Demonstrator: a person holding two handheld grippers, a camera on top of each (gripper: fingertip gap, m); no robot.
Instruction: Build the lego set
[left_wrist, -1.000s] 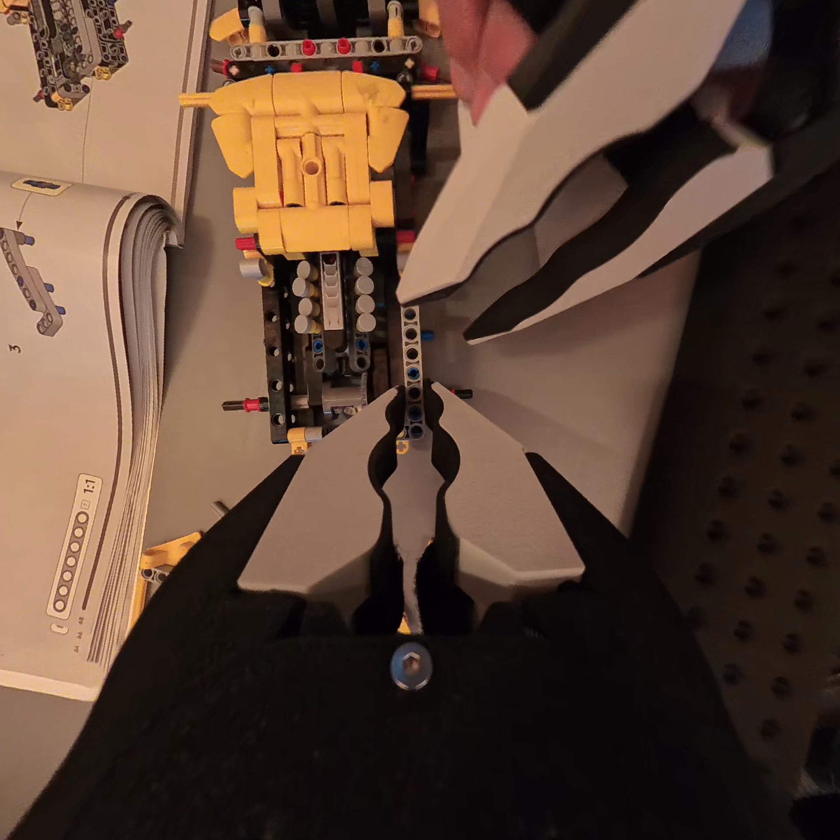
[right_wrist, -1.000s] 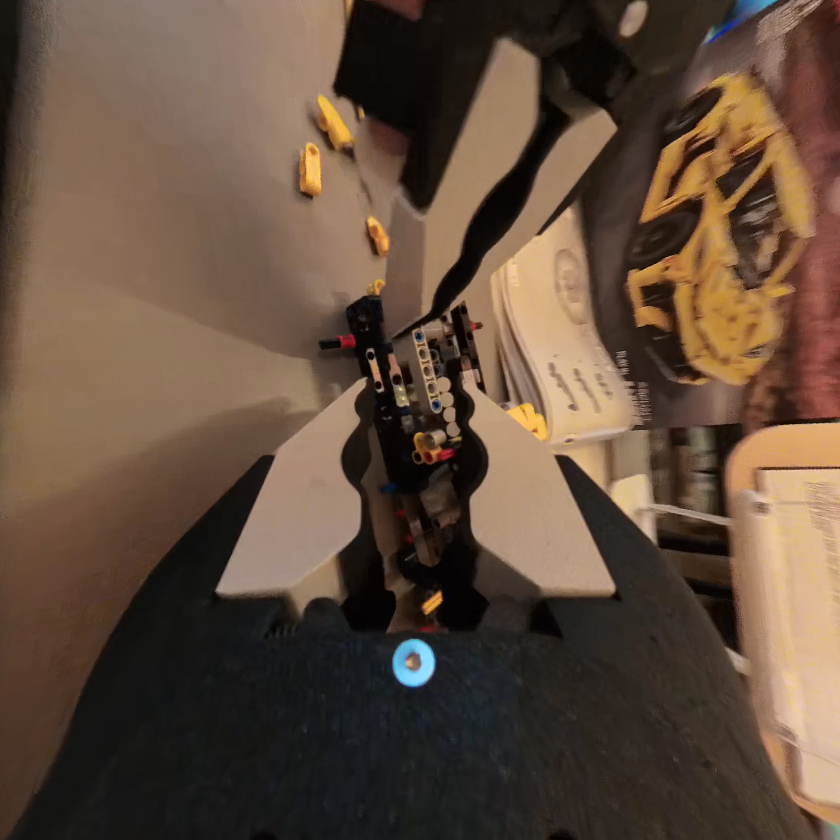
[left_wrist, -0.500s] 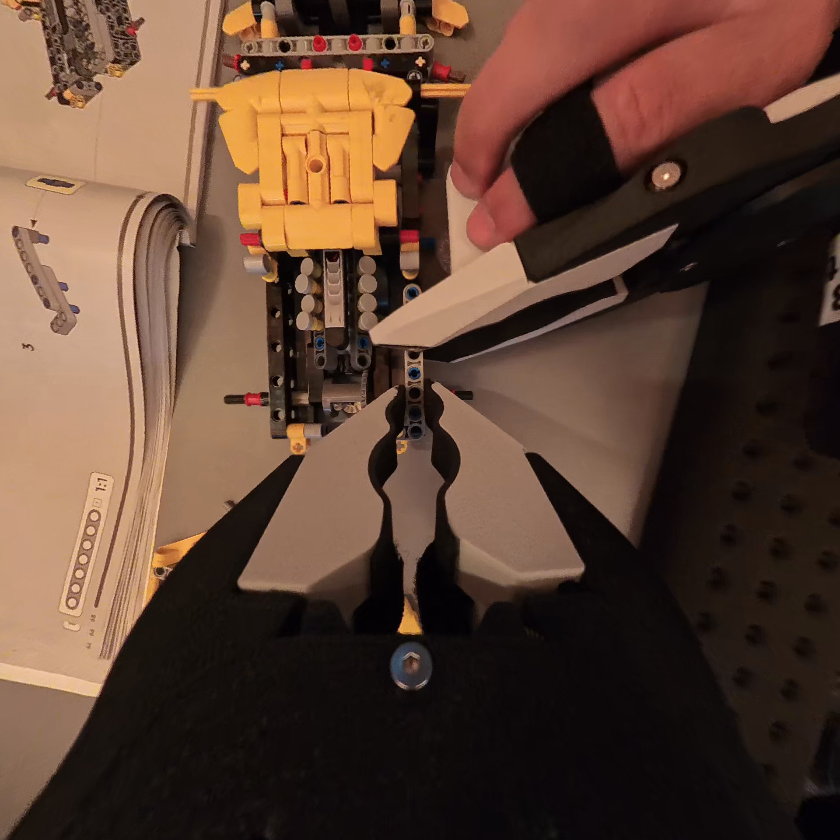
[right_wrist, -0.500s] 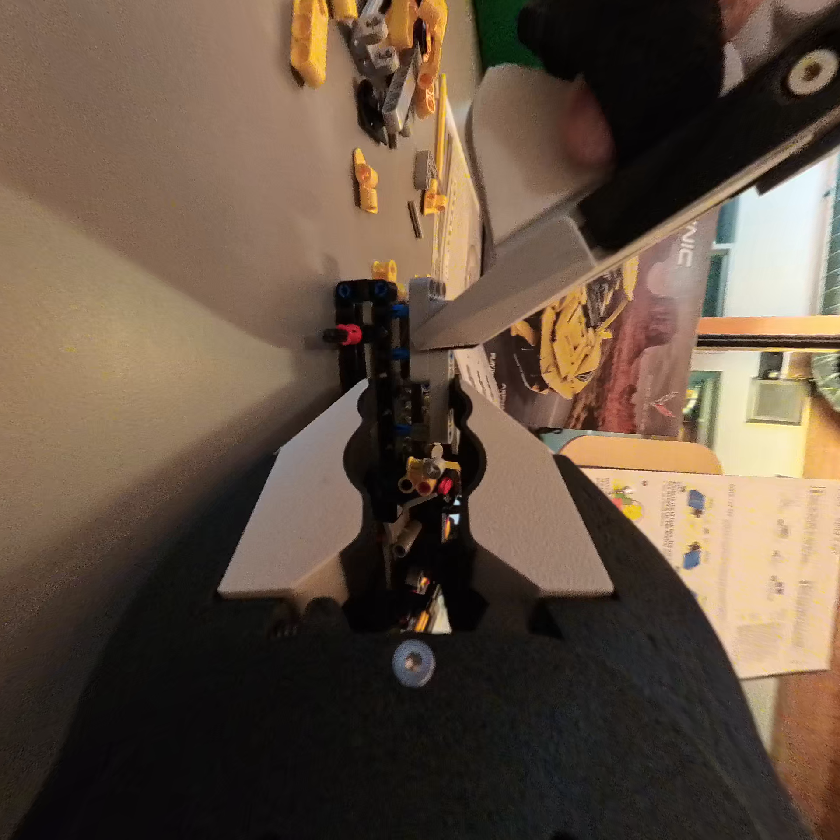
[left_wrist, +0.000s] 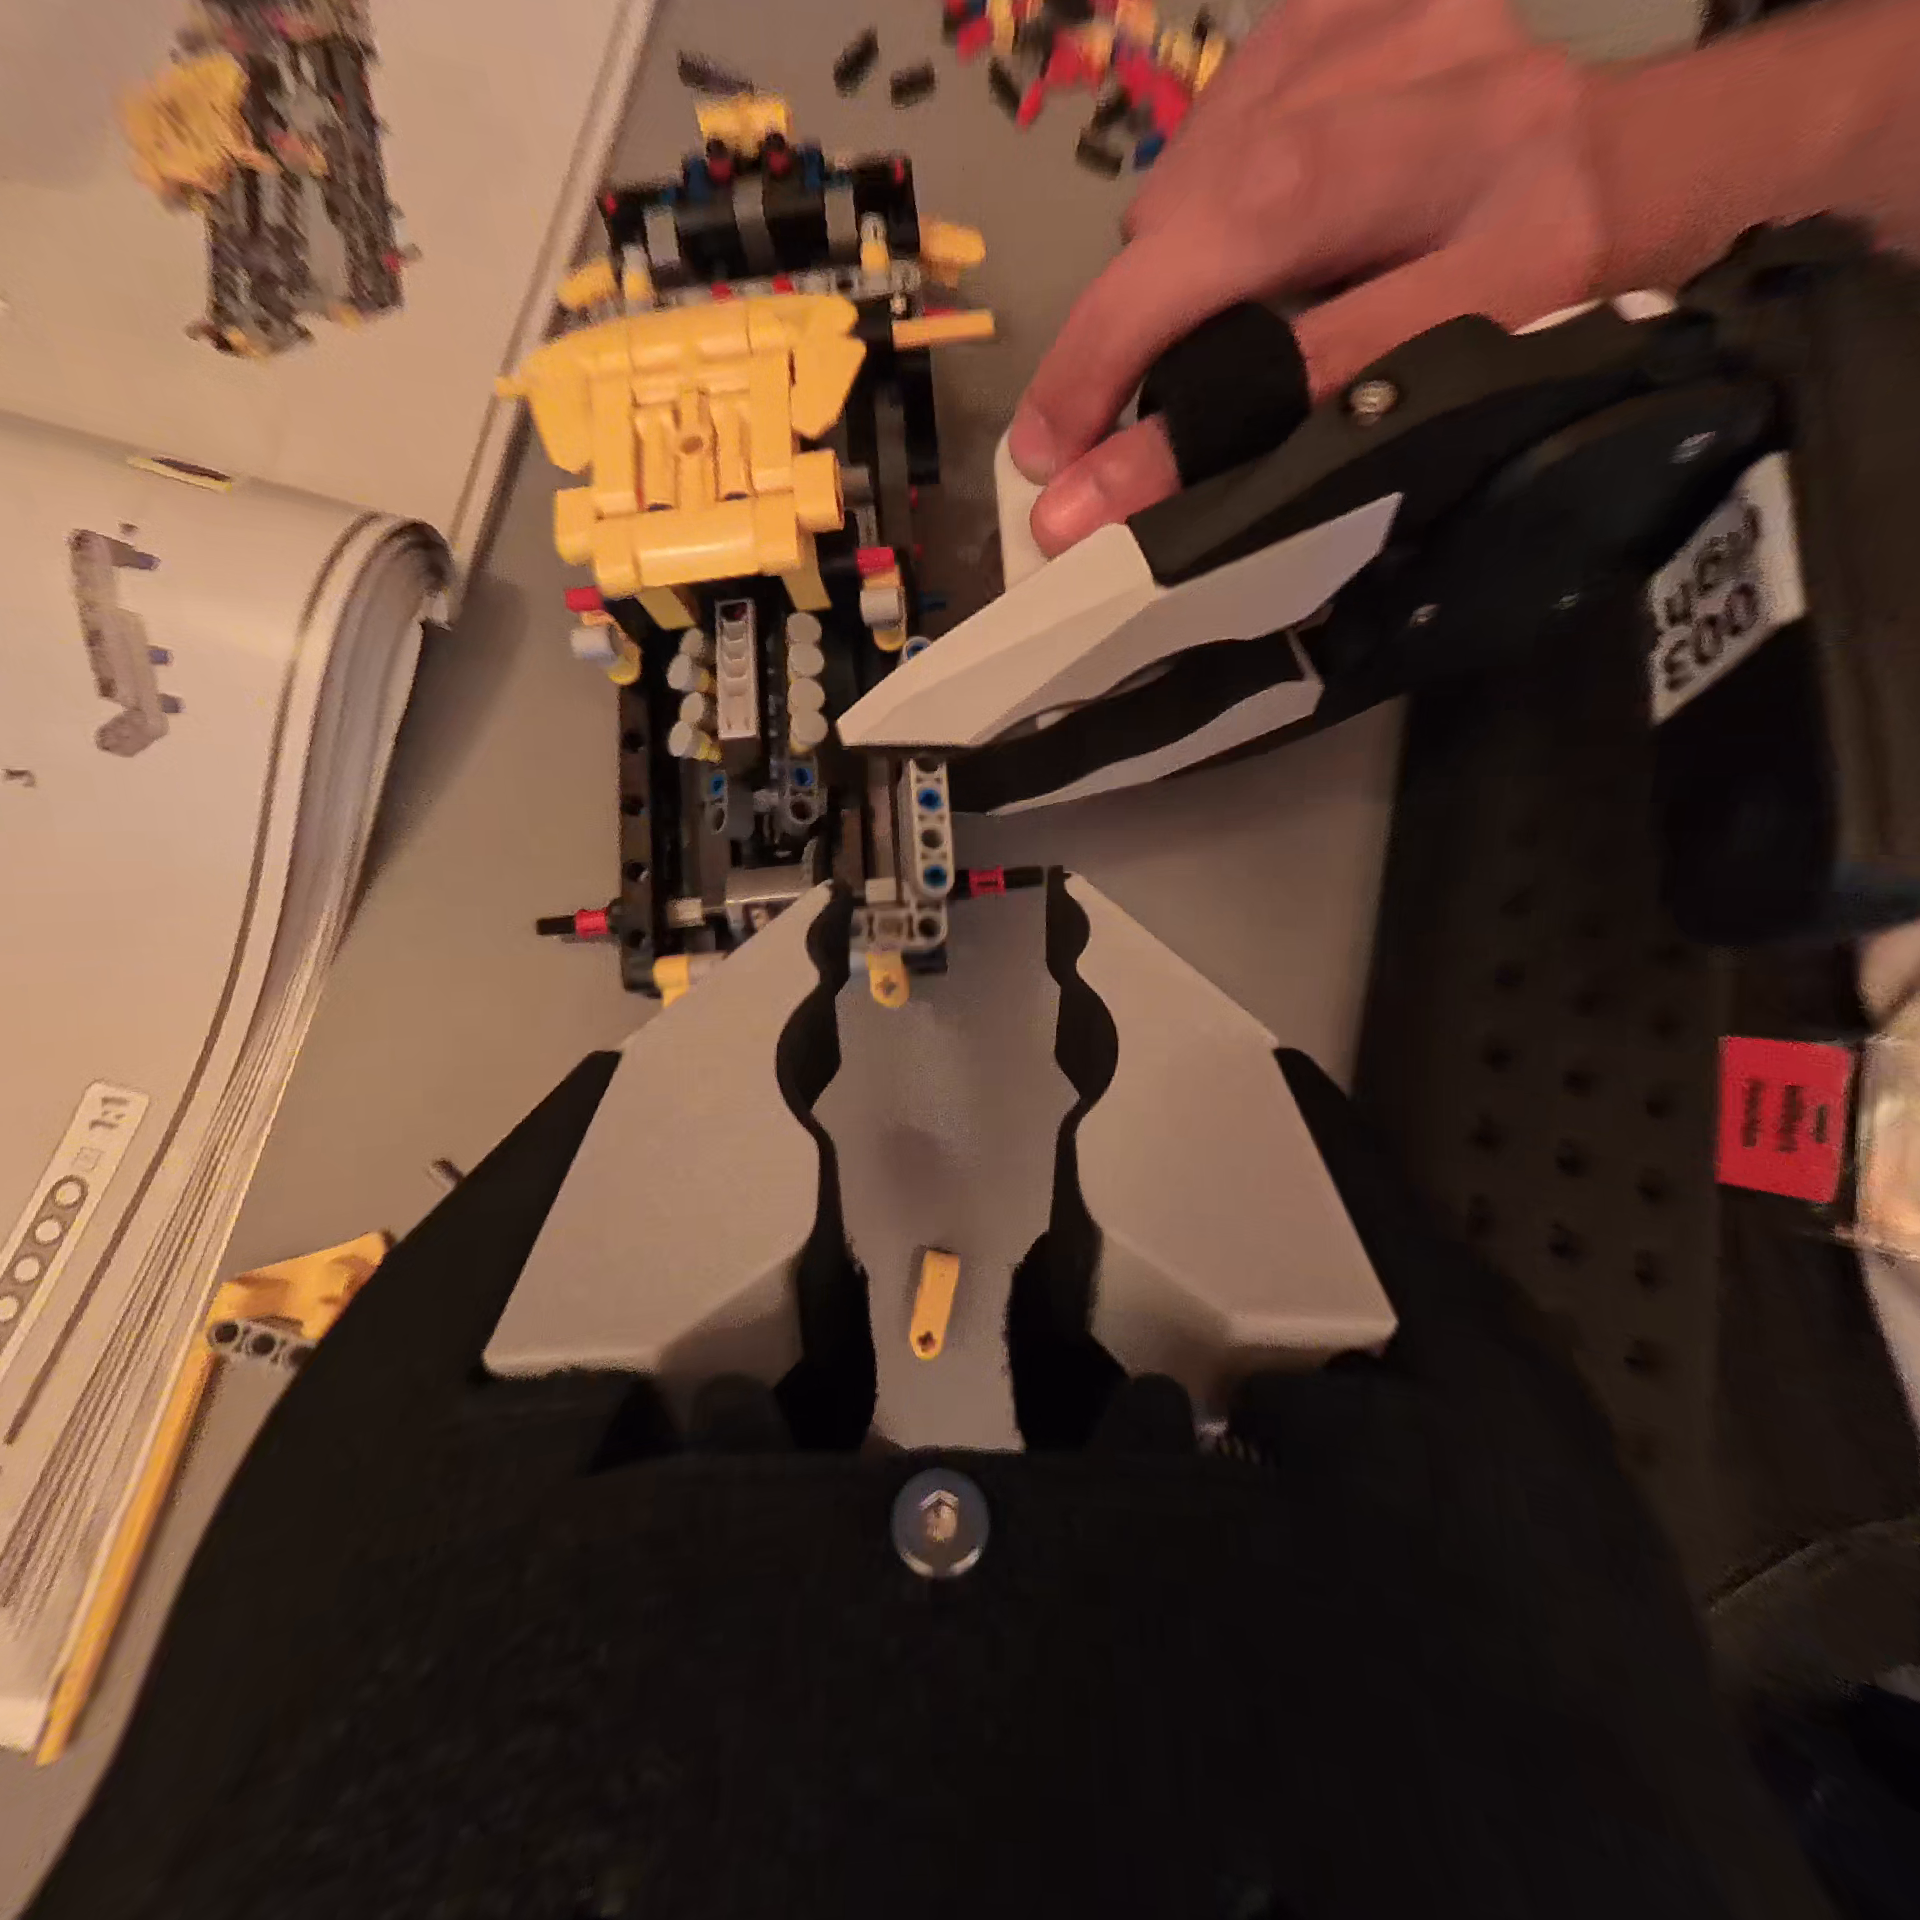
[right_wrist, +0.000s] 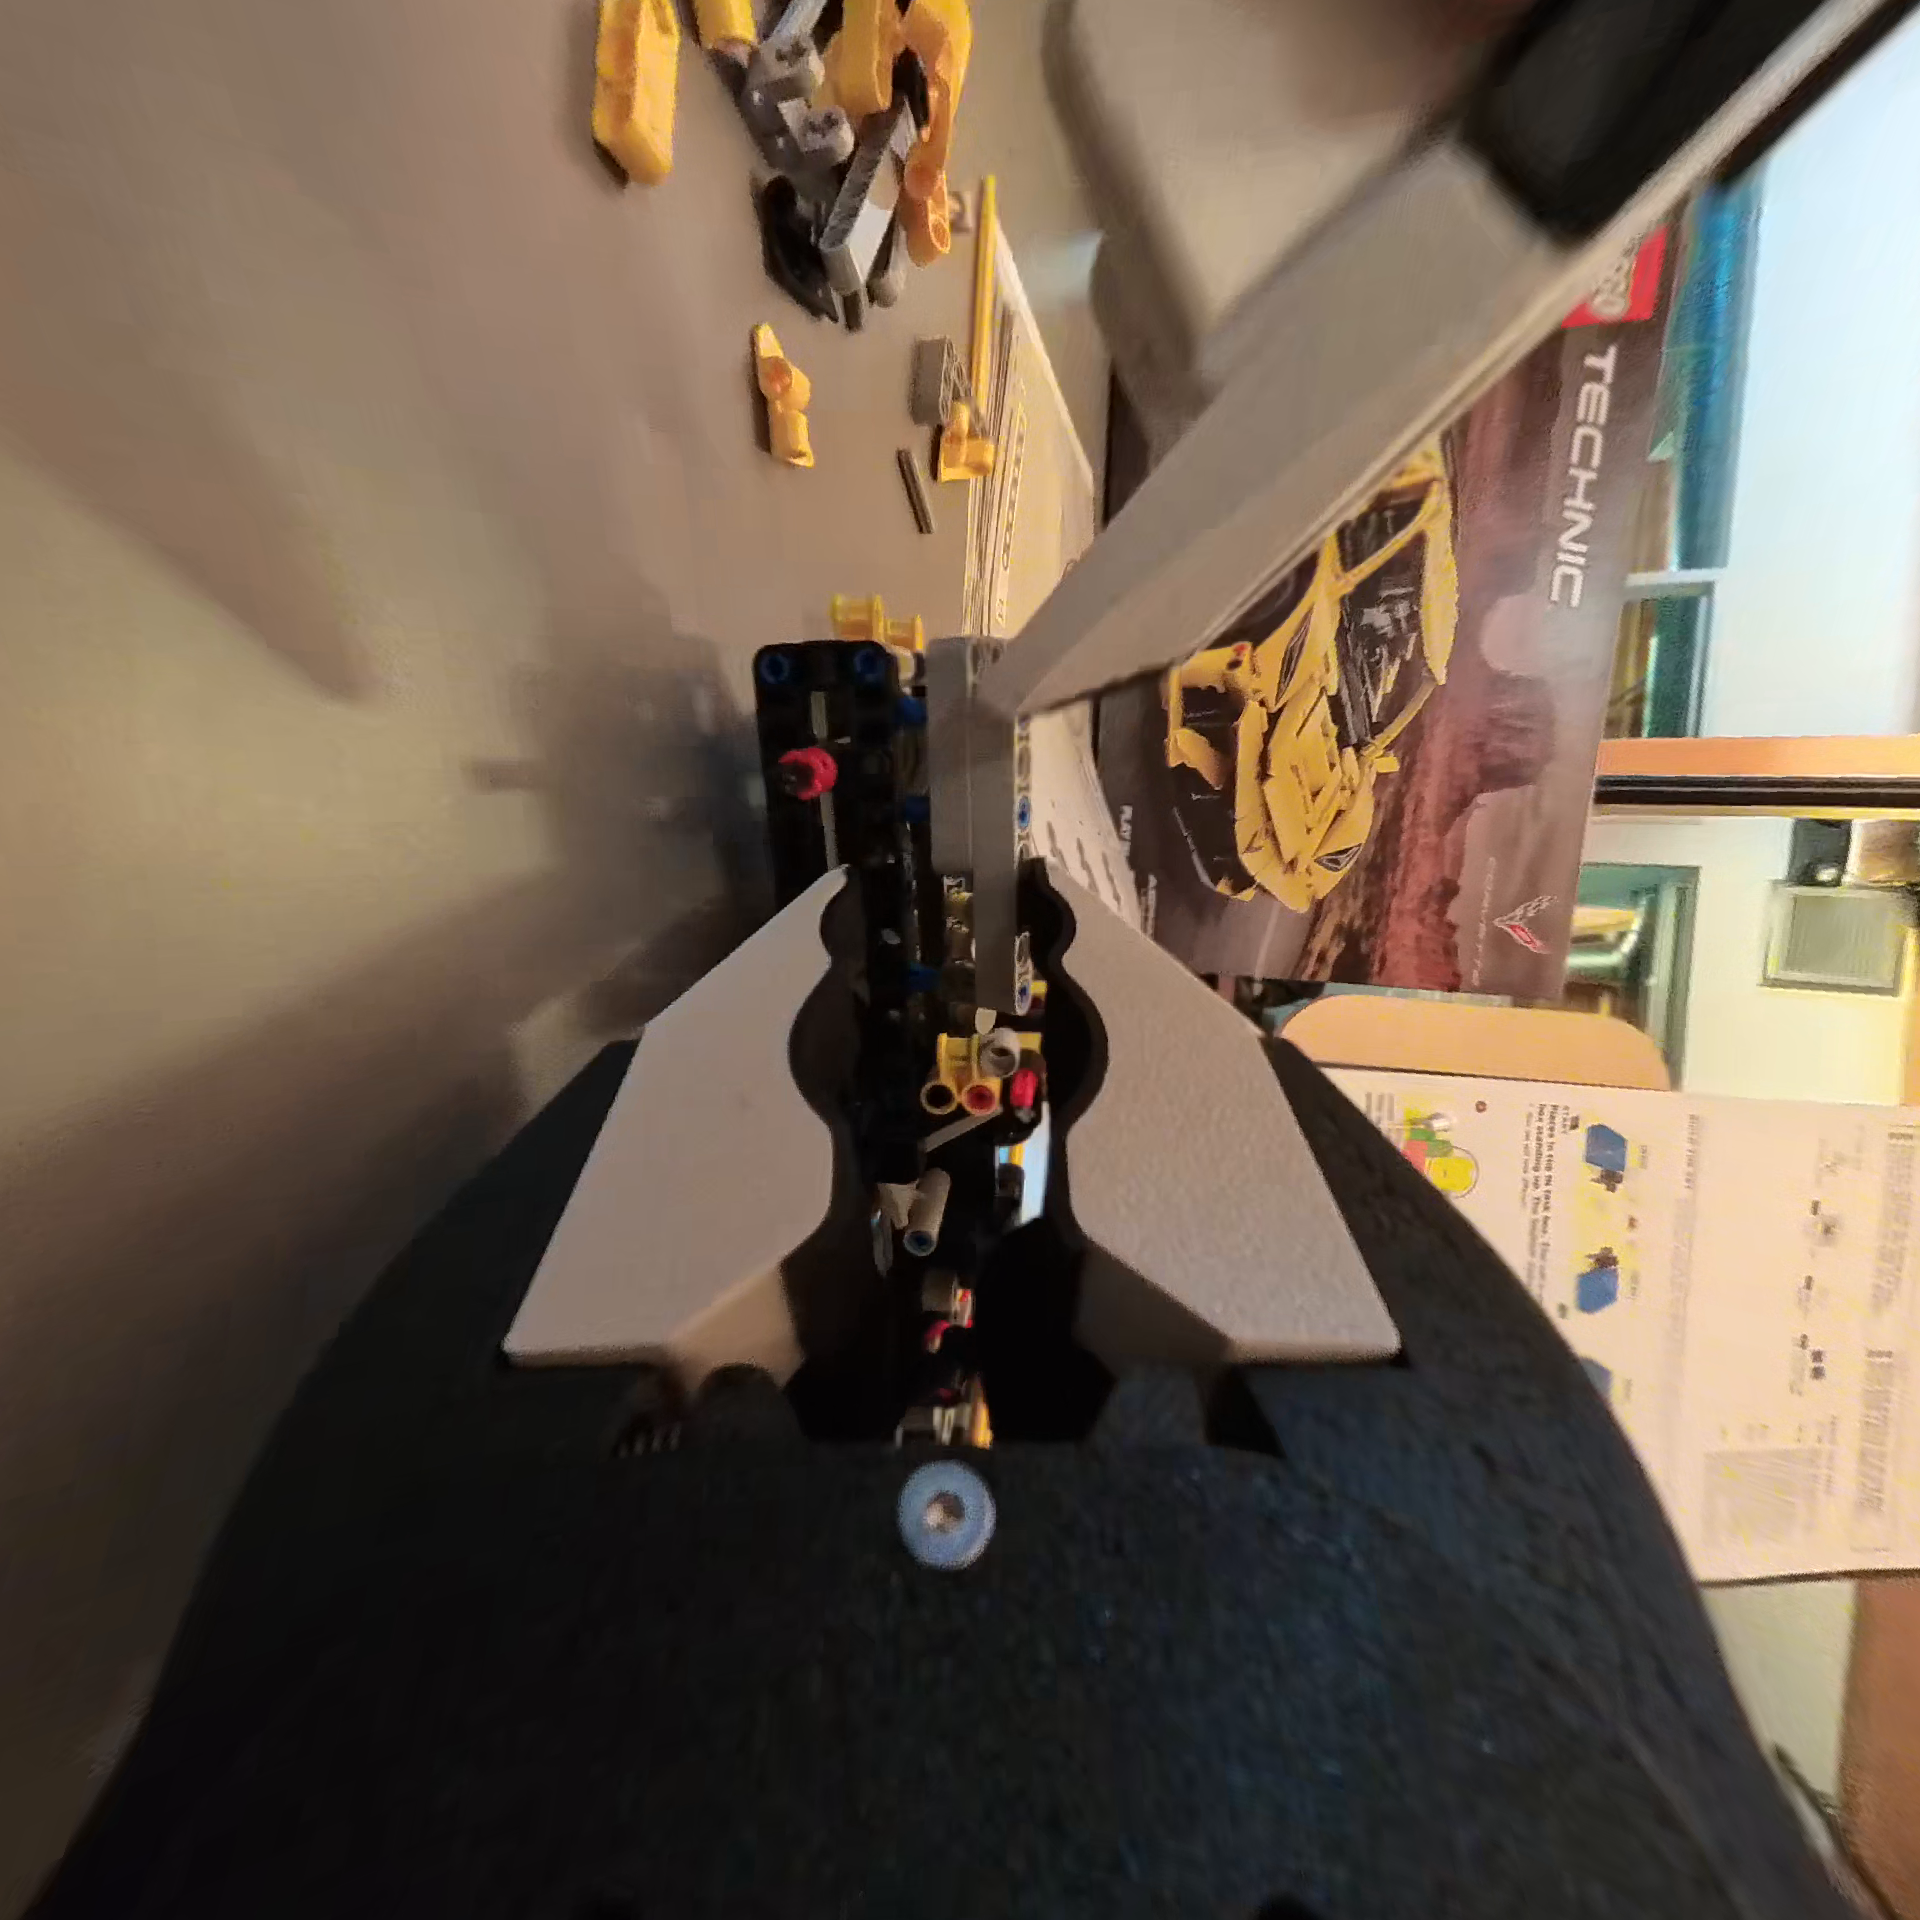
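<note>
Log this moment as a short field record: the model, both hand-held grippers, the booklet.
model: yellow-and-black lego car on the grey table
grey beam: upright against the car's side
left hand-held gripper: open, tips flanking the beam's near end
right hand-held gripper: straddles the beam and the car's edge; grip unclear
instruction booklet: open, left of the car

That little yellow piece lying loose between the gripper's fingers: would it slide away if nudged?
Probably. The yellow piece lies flat and loose on the smooth table, so it likely skids. It looks light, rigid plastic, unlikely to bend.
</note>
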